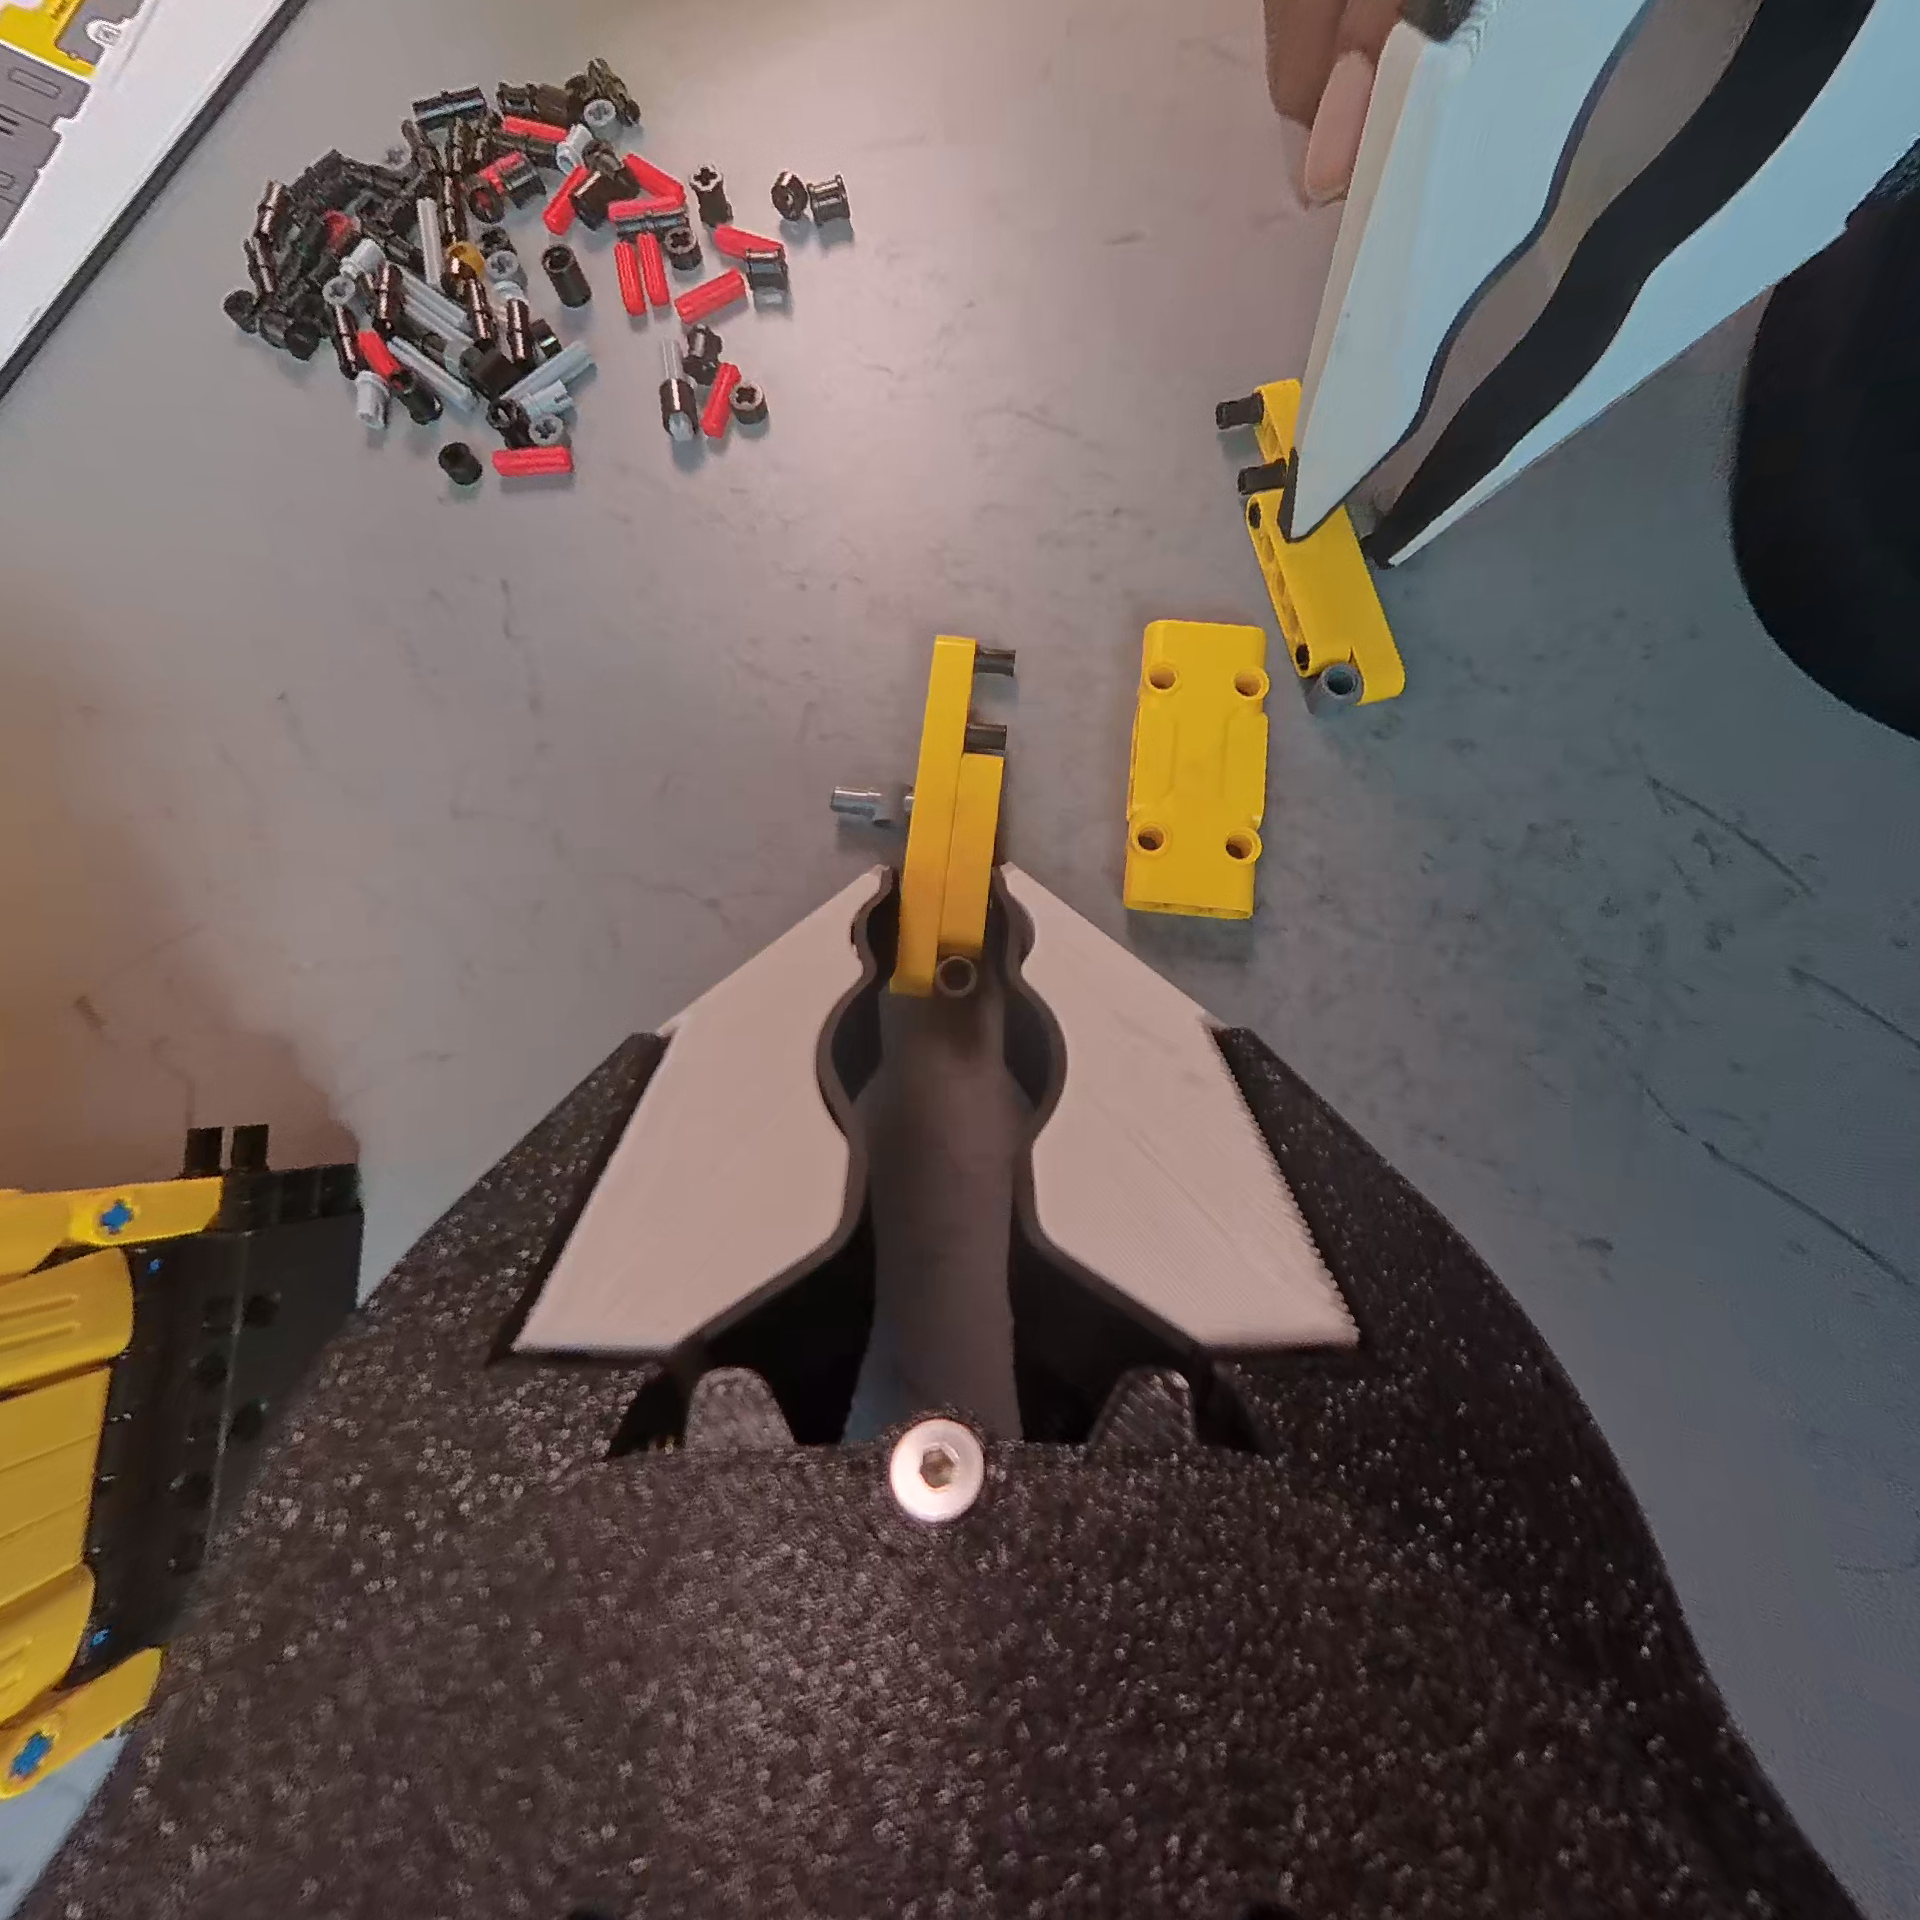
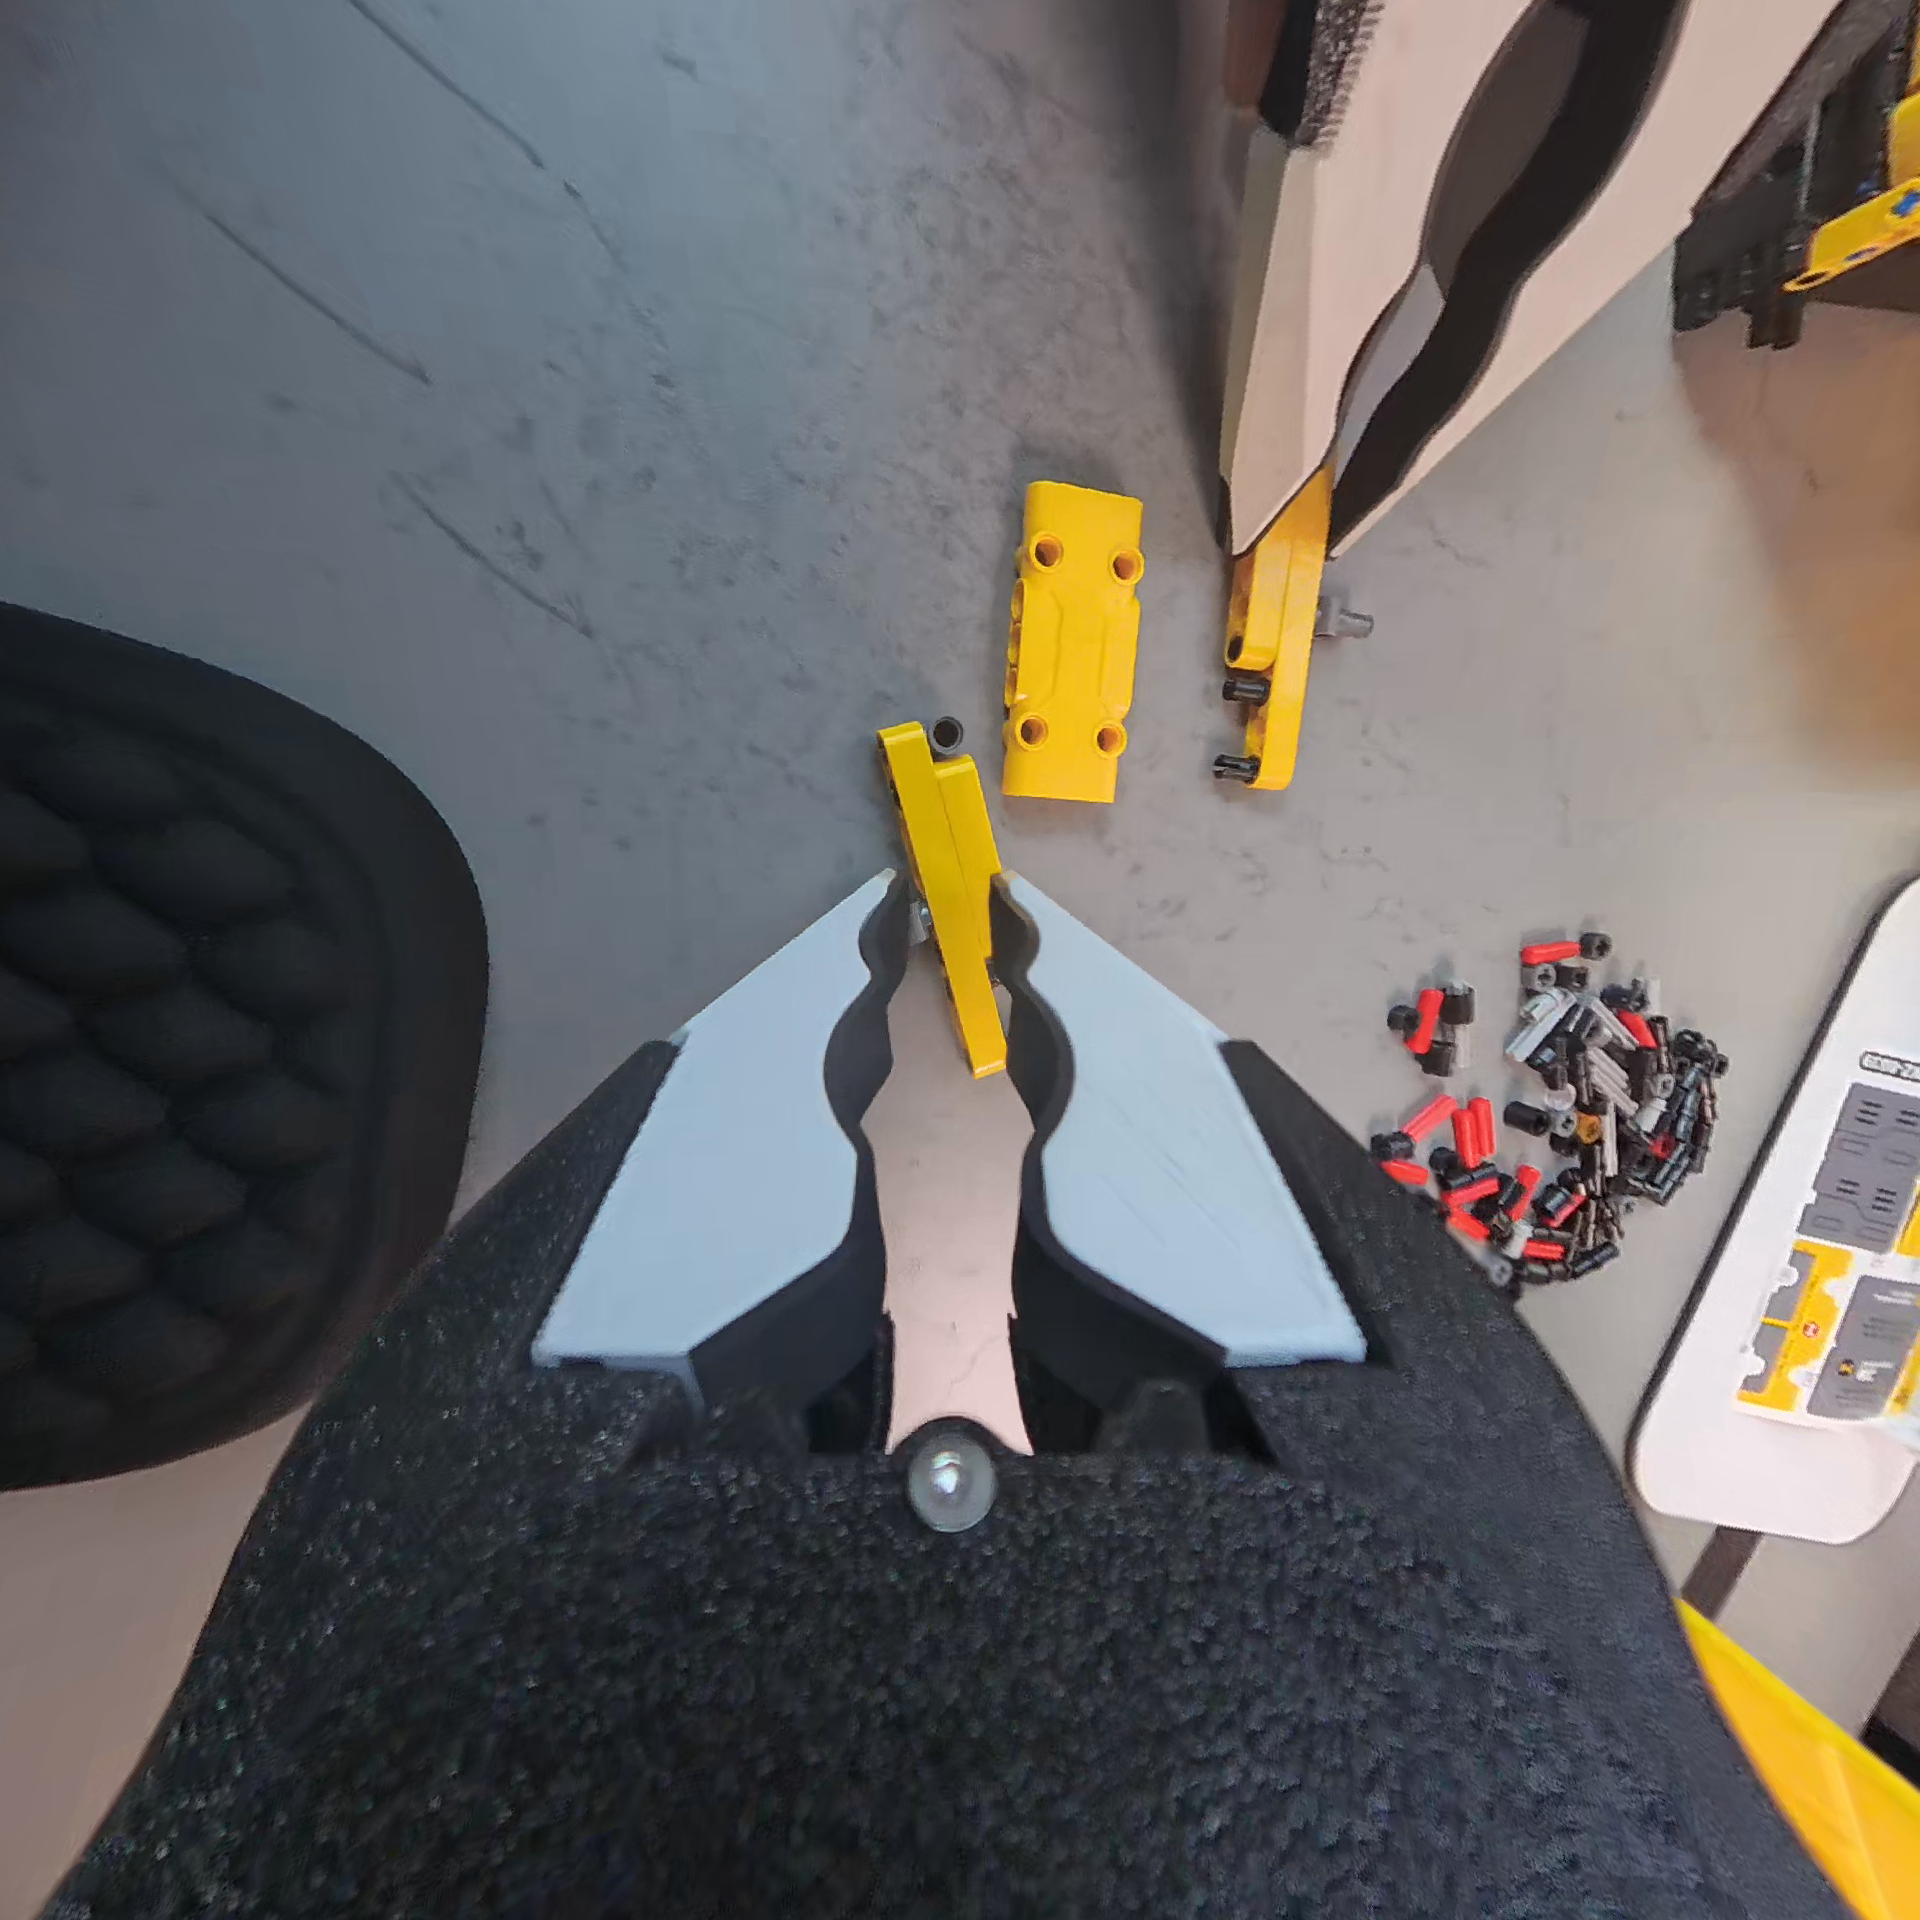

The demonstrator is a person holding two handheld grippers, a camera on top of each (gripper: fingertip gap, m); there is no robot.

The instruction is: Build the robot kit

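my left gripper pinches a yellow plastic beam assembly with black pins on its edge over the grey table, and my right gripper pinches a second yellow beam assembly with a grey pin the same way. between them a flat yellow plastic panel with four holes lies on the table, and farther away i see a pile of small red, black and grey plastic pins beside a white printed sheet.

Yellow-and-black toy brick model cut off by left edge in left wrist view, only a corner seen top right in right wrist view; white printed sheet cropped at right; small pins in black/red/grey pile too tiny to sort
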